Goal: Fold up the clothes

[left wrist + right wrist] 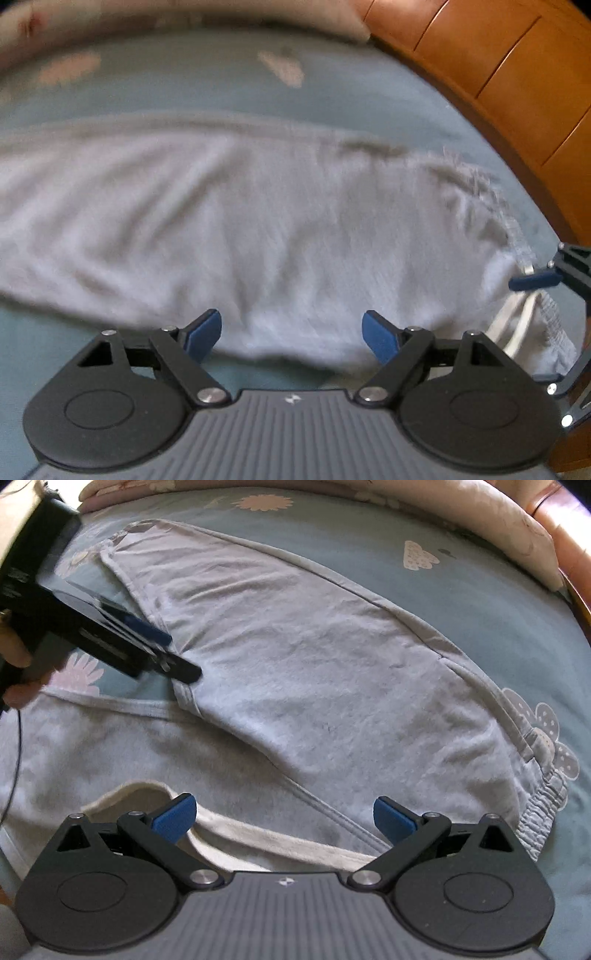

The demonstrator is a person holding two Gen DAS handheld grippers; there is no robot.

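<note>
My left gripper (291, 334) stands wide open over the grey sweatpants (258, 229), holding nothing. My right gripper (284, 818) is likewise spread, empty, above the waistband (535, 812) end.

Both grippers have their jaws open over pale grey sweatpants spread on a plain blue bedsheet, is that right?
Not quite. The blue bedsheet is not plain: the right wrist view shows pink flower prints on it. Otherwise yes: left gripper and right gripper hang open over the pale grey sweatpants.

The left gripper (291, 334) hangs with jaws wide apart over the near edge of blurred pale grey trousers (258, 229) spread on a blue-green bedsheet (332, 85). The right gripper (535, 280) shows at the far right, beside a wooden bed frame (517, 74).
</note>
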